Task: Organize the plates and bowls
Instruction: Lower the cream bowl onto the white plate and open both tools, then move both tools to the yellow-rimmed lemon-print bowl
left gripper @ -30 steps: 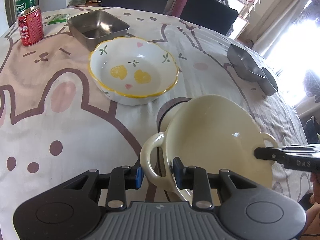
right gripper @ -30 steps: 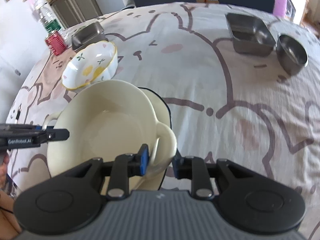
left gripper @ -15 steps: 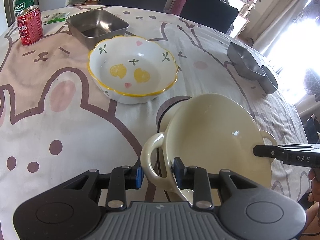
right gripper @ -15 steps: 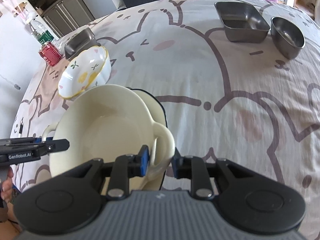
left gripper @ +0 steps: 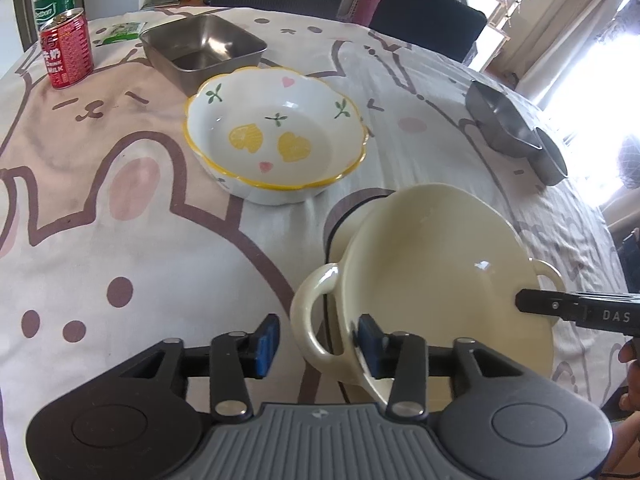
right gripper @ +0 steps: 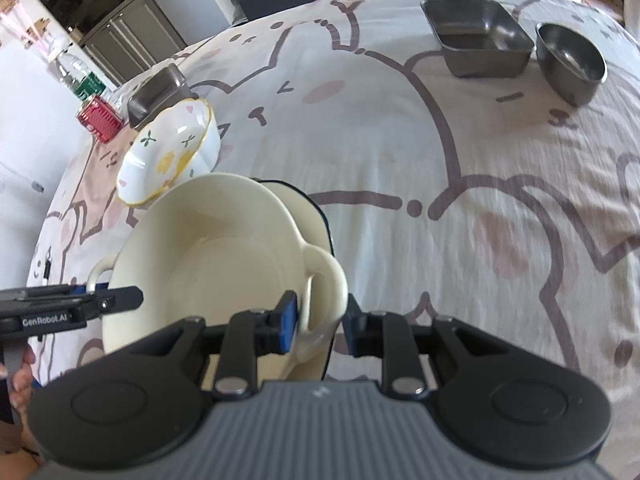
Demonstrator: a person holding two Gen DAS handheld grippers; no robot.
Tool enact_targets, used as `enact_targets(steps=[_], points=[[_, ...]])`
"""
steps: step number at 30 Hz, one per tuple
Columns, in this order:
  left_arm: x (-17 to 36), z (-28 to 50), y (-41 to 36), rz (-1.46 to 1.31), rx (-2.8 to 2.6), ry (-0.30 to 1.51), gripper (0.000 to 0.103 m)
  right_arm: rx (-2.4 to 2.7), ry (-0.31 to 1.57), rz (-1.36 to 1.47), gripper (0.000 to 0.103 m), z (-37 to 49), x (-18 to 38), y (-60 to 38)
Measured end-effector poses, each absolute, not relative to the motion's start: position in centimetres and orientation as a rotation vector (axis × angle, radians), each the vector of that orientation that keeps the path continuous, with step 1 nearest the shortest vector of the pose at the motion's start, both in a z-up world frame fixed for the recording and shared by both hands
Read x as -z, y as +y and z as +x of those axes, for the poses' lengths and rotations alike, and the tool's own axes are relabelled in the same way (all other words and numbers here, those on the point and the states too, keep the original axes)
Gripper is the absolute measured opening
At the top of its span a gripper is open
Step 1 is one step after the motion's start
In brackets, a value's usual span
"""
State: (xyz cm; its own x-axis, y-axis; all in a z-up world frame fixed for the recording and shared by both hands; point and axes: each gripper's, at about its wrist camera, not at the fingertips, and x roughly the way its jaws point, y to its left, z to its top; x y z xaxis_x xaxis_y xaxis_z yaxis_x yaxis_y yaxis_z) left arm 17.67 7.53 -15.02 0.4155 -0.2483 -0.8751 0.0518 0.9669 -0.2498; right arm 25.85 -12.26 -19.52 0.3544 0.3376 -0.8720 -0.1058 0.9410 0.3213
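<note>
Cream bowl (left gripper: 440,280), one handle between just-opened left tool (left gripper: 316,340), other handle gripped by right tool (right gripper: 320,320)

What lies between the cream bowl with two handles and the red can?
In the left wrist view, the flower-patterned bowl sits on the tablecloth between the cream bowl and the red can.

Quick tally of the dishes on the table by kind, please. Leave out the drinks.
Cream two-handled bowl: 1
Second cream dish under it: 1
Floral bowl with a yellow rim: 1
Steel rectangular trays: 2
Round steel bowl: 1
Total: 6
</note>
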Motion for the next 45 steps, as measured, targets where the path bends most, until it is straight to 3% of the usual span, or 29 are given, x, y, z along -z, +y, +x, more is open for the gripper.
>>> enact_targets(steps=[5,12,15,19,35,45], points=[[15.4,17.6,7.4,-0.193,0.185,1.159,0.067,-0.278,1.183,0.233,0.055,26.0,19.8,-12.5],[15.1,17.3,6.9,-0.181,0.194,1.152,0.084,-0.295,1.160,0.196,0.073,25.6,19.7,-12.0],[14.9,17.1,6.8,-0.176,0.193,1.144,0.097,-0.303,1.145,0.194,0.093,25.5,19.6,-12.1],[14.3,16.9,6.9,-0.186,0.197,1.116,0.101,-0.311,1.125,0.175,0.103,25.0,19.3,-12.2],[9.1,15.9,7.0,-0.196,0.215,0.924,0.103,-0.361,0.952,0.133,0.103,22.9,14.5,-13.5],[6.9,19.0,9.3,-0.234,0.120,0.822,0.103,-0.464,0.814,0.044,0.103,27.4,9.9,-10.0]])
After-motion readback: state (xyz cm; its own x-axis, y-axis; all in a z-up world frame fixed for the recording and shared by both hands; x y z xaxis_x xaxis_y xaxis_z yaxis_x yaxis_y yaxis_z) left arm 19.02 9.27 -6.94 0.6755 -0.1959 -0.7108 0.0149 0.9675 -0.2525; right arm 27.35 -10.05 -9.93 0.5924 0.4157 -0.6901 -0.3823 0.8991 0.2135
